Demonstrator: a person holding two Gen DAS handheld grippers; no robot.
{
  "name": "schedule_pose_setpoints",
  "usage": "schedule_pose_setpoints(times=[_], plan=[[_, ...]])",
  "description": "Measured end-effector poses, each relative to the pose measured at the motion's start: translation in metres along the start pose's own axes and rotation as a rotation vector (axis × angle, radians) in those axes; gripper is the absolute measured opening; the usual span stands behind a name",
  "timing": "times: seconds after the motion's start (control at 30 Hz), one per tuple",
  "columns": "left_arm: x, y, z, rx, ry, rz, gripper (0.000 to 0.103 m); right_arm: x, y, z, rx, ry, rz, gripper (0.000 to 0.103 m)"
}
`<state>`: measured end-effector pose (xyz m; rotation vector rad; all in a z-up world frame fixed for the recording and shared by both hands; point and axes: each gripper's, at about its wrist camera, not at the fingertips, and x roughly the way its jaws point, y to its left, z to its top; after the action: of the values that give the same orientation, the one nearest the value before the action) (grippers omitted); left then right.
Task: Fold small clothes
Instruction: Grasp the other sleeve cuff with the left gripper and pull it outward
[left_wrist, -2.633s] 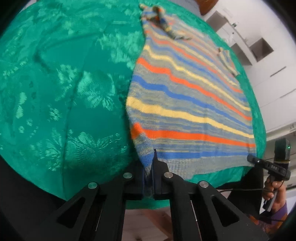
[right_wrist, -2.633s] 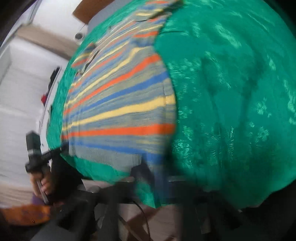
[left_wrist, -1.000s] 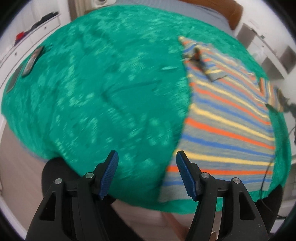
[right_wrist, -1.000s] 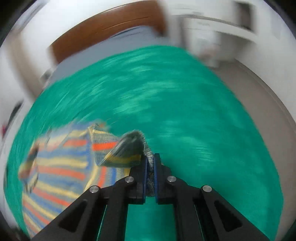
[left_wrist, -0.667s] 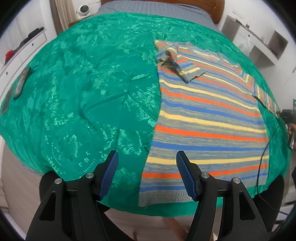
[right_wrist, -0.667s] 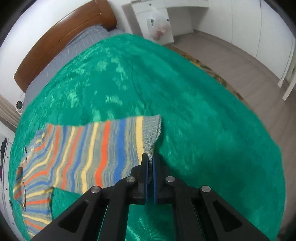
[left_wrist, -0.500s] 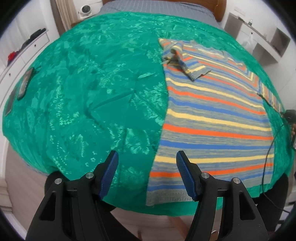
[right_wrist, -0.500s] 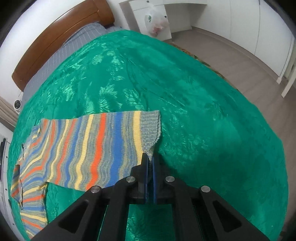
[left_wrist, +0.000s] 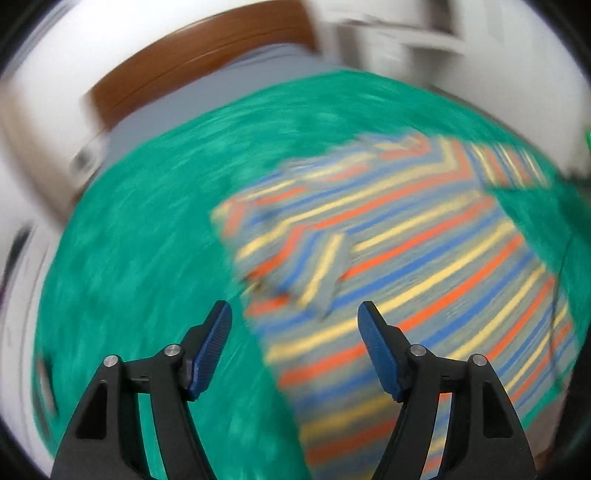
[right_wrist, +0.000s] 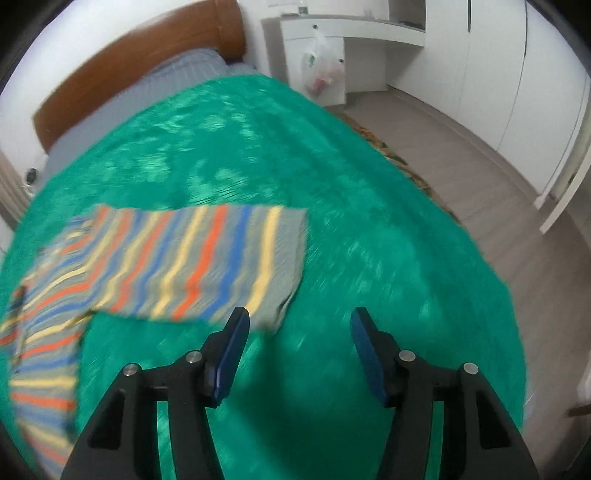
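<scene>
Lying flat on the green bedspread (right_wrist: 369, 184), the striped sweater (left_wrist: 424, 258) sits untouched. Both the left gripper (left_wrist: 294, 343) and right gripper (right_wrist: 300, 345) hover spread wide, grasping nothing.

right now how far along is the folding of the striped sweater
Barely begun. Done: the sweater lies spread on the green bedspread, with one sleeve flopped across its chest. In hand: nothing, since the left gripper and the right gripper both have open, empty jaws. Left: tidying the sleeves and folding the body.
</scene>
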<state>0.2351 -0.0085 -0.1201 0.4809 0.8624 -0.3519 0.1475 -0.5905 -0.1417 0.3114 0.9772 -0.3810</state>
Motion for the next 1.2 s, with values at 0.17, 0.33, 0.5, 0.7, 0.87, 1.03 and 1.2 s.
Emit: schedule_pose_setpoints(times=[0.17,0.33,0.5,0.7,0.87,1.03,1.2], plan=[[0.098,-0.01,0.01,0.11,0.183,-0.025,0.062,-0.029,0.015,-0.046,0.019,0.004,0.129,0.057],[0.117,0.03,0.015,-0.135,0.224,-0.134,0.004,-0.055,0.032,-0.088,-0.009,-0.04,0.174,0.057],[0.068,0.139,-0.004,-0.56,0.082,-0.079,0.003,-0.072,0.04,-0.118,0.011,-0.076,0.188,0.057],[0.076,0.259,-0.091,-0.96,0.193,0.191,0.002,-0.08,0.055,-0.132,0.033,-0.092,0.247,0.057],[0.091,0.266,-0.119,-0.995,0.242,0.235,0.002,-0.07,0.068,-0.138,0.031,-0.071,0.245,0.057],[0.09,0.266,-0.145,-1.082,0.238,0.238,0.002,-0.069,0.075,-0.145,0.025,-0.063,0.237,0.057],[0.1,0.27,-0.152,-1.077,0.255,0.294,0.0,-0.068,0.079,-0.146,-0.005,-0.069,0.212,0.057]])
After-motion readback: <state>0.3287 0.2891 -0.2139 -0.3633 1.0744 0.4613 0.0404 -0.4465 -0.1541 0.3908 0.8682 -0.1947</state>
